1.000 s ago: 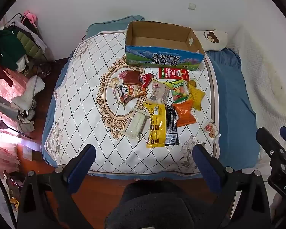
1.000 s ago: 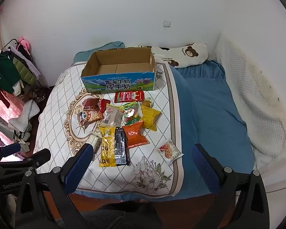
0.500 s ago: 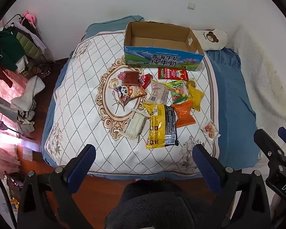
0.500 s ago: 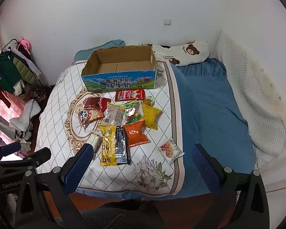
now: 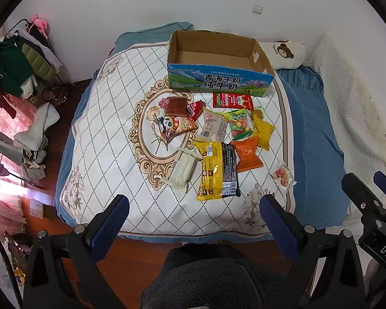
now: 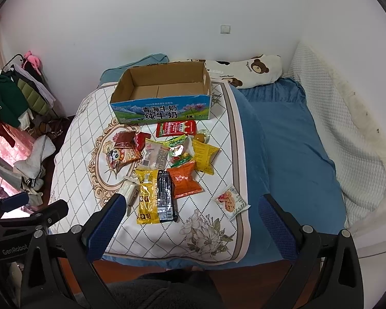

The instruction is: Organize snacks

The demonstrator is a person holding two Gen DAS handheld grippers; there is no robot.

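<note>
Snacks [image 5: 218,139] lie scattered mid-frame on the patterned quilt [image 5: 108,134], just below the cardboard box [image 5: 218,61], whose inside shows only bare cardboard. Left gripper [image 5: 193,221] and right gripper [image 6: 190,219] hang at the bottom of their frames, both spread wide, holding nothing.

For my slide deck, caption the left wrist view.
Open left claw hovers above snack packets on a quilted bed by an empty milk carton.

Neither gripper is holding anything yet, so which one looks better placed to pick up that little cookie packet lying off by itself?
Probably the right gripper. The cookie packet lies nearly between its open jaws, while in the left gripper's view it sits far toward the right edge, closer to the right gripper.
</note>
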